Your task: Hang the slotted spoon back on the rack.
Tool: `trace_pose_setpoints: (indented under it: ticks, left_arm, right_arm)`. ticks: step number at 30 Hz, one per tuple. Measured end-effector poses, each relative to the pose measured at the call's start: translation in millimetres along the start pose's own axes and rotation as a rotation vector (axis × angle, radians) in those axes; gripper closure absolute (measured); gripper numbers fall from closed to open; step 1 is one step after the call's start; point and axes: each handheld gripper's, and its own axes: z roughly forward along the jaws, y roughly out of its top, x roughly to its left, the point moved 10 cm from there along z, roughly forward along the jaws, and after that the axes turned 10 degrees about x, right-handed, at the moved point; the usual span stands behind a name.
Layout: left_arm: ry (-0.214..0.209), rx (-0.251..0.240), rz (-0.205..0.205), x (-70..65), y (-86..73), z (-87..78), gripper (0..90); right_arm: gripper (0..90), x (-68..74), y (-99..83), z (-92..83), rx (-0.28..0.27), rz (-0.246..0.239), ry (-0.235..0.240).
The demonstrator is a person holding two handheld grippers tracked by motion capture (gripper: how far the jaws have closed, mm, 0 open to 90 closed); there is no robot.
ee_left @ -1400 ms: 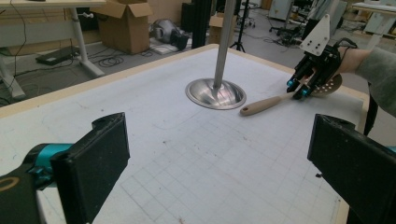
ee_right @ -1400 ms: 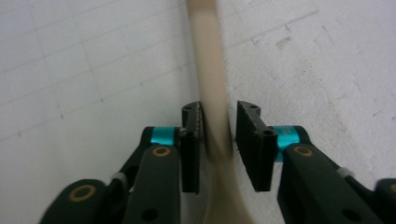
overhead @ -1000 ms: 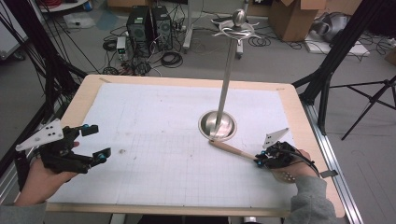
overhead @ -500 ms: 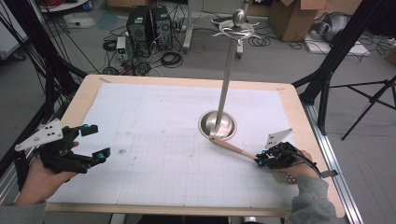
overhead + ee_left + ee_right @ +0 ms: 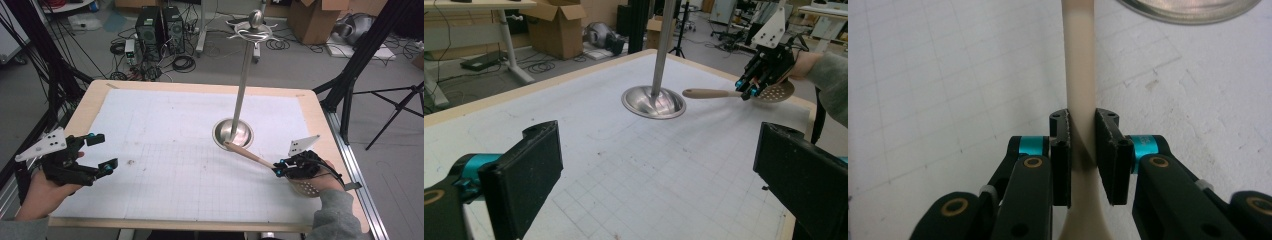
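A beige slotted spoon (image 5: 247, 153) hangs low over the white mat at the right, with my right gripper (image 5: 278, 169) shut on its handle (image 5: 1078, 60) just ahead of the perforated head (image 5: 306, 188). The handle's tip reaches the rim of the metal stand's round base (image 5: 233, 134). The stand's thin pole (image 5: 243, 85) rises to a ring of hooks (image 5: 252, 31). My left gripper (image 5: 103, 151) rests at the mat's left side, open, with nothing between its fingers (image 5: 524, 170). In the left gripper view the right gripper (image 5: 749, 89) holds the spoon (image 5: 709, 93) beside the base (image 5: 653, 102).
The white gridded mat (image 5: 165, 165) covers a wooden tabletop (image 5: 90, 102). Beyond the table, computer towers (image 5: 157, 25), cables and cardboard boxes (image 5: 312, 17) sit on the floor. A black tripod (image 5: 395, 107) stands to the right.
The spoon handle's tip has crept slightly closer to the stand's base. The left gripper has stayed where it was.
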Motion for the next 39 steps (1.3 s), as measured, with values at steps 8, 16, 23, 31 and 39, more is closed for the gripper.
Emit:
trace_pose_setpoints:
  ticks: [8,16,23,31,39]
  left_arm:
    - [0.001,-0.002,-0.001,0.1,0.3,-0.1,6.0]
    - [0.001,-0.002,0.000,1.0,-0.1,-0.8,6.0]
    - [0.002,0.000,0.000,0.9,-0.3,-0.8,6.0]
    - [-0.002,-0.002,-0.001,0.3,0.4,-1.0,6.0]
    - [-0.007,0.002,-0.002,-0.6,0.1,0.8,6.0]
  right_arm:
    - [77.8,4.5,12.4,-14.5,-0.084,-0.022,0.005]
    - [77.8,11.9,34.9,-43.5,-0.180,-0.022,-0.005]
    - [77.8,18.6,47.4,-60.0,-0.225,-0.040,-0.015]
    - [77.8,18.9,53.9,-70.9,-0.270,-0.038,-0.025]
    - [77.8,21.1,57.4,-82.2,-0.309,-0.041,-0.028]
